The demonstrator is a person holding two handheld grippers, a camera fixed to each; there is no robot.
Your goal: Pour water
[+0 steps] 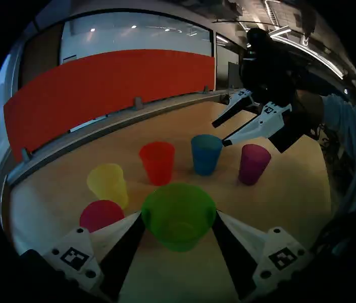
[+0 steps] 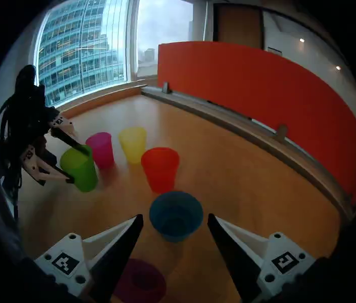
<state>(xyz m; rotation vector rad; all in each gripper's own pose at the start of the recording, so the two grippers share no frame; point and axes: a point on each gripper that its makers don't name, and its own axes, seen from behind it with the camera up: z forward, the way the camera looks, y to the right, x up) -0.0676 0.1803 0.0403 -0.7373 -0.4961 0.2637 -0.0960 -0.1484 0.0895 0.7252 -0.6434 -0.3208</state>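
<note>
Green cup [image 1: 179, 214] sits right at the front, between the fingers of the left gripper [image 1: 178, 216]. Both fingers press on its sides, so the cup is held. I think its bottom is on or just over the worktop [image 1: 284, 192], but I cannot tell which.

The cup stands almost straight up. Its mouth faces up and its long line runs up and down, maybe with a tiny lean. I see no water in it, but the inside is too dim to be sure.

Just behind it stand a pink cup [image 1: 101, 214] and a yellow cup [image 1: 108, 183]. A red cup [image 1: 157, 160] is a bit farther back. Then come a blue cup [image 2: 176, 222] and a purple cup [image 1: 253, 162].

The right gripper [image 2: 173, 218] has its fingers spread wide, one on each side of the blue cup. There are gaps, so it is not gripping.

Far back is an orange wall [image 1: 112, 91].

I think the job has only begun. One cup is grabbed and no cup is tipped. What is left is to lift a cup, bring it over another one and tip it so the water runs out.
</note>
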